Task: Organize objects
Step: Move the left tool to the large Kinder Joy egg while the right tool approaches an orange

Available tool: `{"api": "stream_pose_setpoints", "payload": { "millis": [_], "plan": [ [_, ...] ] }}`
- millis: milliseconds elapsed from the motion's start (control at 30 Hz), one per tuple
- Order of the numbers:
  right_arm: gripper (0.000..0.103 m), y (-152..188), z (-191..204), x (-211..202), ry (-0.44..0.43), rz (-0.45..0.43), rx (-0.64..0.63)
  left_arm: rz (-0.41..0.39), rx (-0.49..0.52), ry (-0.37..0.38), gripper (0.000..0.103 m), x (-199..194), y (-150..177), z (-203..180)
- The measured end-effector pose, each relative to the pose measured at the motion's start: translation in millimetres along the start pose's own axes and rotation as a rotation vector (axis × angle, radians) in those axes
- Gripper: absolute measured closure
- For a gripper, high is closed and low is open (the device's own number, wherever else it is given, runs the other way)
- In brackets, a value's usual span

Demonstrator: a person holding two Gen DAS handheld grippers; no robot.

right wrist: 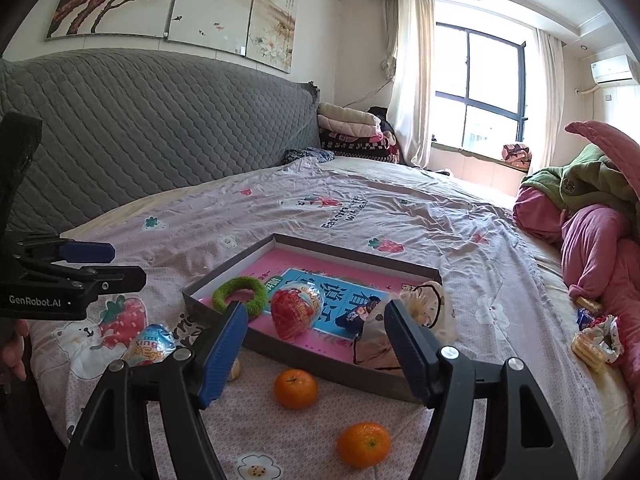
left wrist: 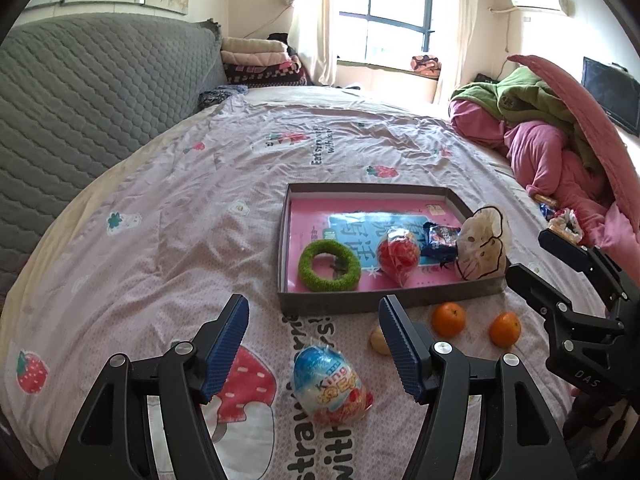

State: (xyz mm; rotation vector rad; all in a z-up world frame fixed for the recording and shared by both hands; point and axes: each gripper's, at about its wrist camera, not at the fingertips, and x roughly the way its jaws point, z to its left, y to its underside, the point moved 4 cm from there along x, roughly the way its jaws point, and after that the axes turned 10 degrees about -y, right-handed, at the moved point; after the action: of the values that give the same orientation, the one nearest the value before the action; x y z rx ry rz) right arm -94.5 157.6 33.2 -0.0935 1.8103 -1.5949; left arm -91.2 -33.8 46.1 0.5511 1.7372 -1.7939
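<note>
We find both grippers held above a bed (left wrist: pixel 168 208) covered in a pink strawberry-print sheet. The left gripper (left wrist: pixel 314 314) has its fingers spread wide apart and grips nothing; a blue-wrapped chocolate egg (left wrist: pixel 330 386) lies on the sheet between and just below the two blue pads. The right gripper (right wrist: pixel 314 320) likewise has its fingers wide apart and empty, hovering over the near edge of the tray.

A shallow grey cardboard tray (left wrist: pixel 362 304) with a pink printed lining sits on the bed ahead of both grippers. Inside it we note a green fuzzy ring (left wrist: pixel 329 266) at the left, a red-wrapped egg (left wrist: pixel 398 254) near the middle, a dark blue snack packet (left wrist: pixel 440 240) beside it, and a clear printed plastic bag (left wrist: pixel 482 248) leaning in the right corner, rising above the tray wall.

Outside the tray, on the sheet just in front of its near wall, lie two tangerines: one tangerine (right wrist: pixel 295 388) close to the wall and a second tangerine (right wrist: pixel 363 444) nearer the right gripper. A small pale object (left wrist: pixel 378 340), partly hidden behind the left gripper's finger, lies near them; we cannot identify it.

A heap of pink and green bedding (right wrist: pixel 592 216) occupies the right side of the bed, with loose snack wrappers (right wrist: pixel 596 340) beside it
</note>
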Motion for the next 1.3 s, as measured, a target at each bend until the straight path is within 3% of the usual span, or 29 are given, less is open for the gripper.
{"api": "stream_pose_setpoints", "payload": {
  "millis": [500, 833, 1100, 1300],
  "plan": [
    [0.033, 17.7, 10.0, 1.4, 0.002, 0.052, 0.018, 0.044, 0.003, -0.003, 0.034, -2.1, 20.3, 5.4],
    [0.033, 36.0, 14.6, -2.8, -0.002, 0.103, 0.052, 0.098, 0.015, 0.036, 0.034, 0.4, 44.8, -2.2],
    [0.033, 43.2, 24.2, 5.7, -0.007, 0.140, 0.025, 0.178, 0.011, 0.041, 0.034, 19.6, 69.1, -6.4],
    [0.033, 47.2, 23.5, 10.7, -0.001, 0.156, 0.024, 0.185, 0.010, 0.049, 0.034, 24.8, 71.8, -9.4]
  ]
}}
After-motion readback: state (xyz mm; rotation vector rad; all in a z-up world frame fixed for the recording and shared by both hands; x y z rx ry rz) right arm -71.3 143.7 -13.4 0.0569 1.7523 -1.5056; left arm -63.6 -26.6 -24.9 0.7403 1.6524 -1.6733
